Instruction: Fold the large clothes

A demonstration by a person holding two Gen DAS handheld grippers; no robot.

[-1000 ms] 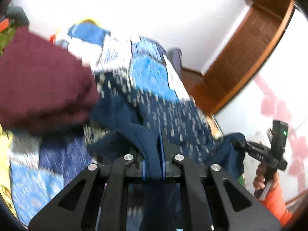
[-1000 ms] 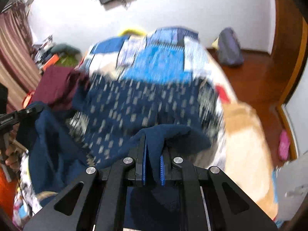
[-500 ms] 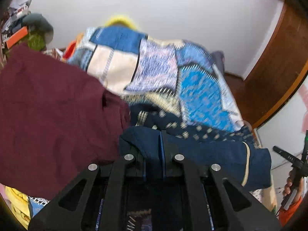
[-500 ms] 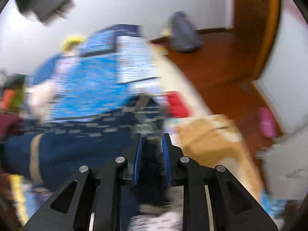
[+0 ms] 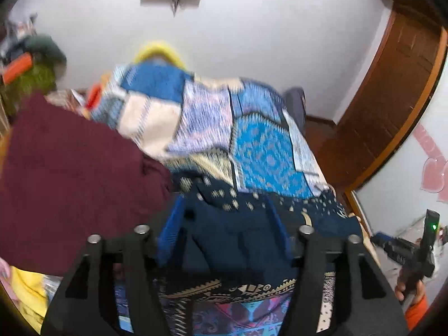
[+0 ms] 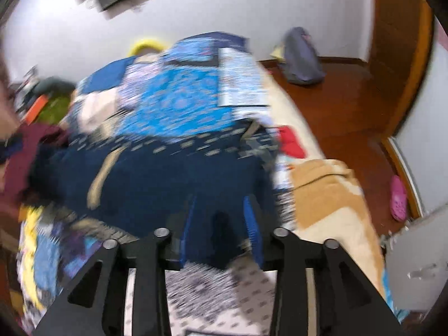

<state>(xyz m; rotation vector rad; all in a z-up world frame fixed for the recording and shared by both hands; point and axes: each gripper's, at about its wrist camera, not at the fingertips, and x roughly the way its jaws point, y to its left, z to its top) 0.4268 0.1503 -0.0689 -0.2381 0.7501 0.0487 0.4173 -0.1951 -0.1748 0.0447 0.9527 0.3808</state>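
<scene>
Navy garment (image 6: 173,179) lying folded over on the bed (image 6: 330,196), both the left hand-held gripper (image 5: 226,240) and right hand-held gripper (image 6: 221,224) spread wide and holding nothing; further folds probably remain.

Bed (image 6: 330,196) under a blue patchwork quilt (image 5: 260,156), with navy garment (image 6: 156,179) and maroon garment (image 5: 70,184) on top.

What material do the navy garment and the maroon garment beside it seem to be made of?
Navy garment: soft matte cloth, probably knit cotton or fleece; it drapes in loose folds and carries a tan stripe. Maroon garment: also matte fabric, perhaps a thicker knit; its surface looks dull and slightly fuzzy. Blur prevents reading the weave.
</scene>
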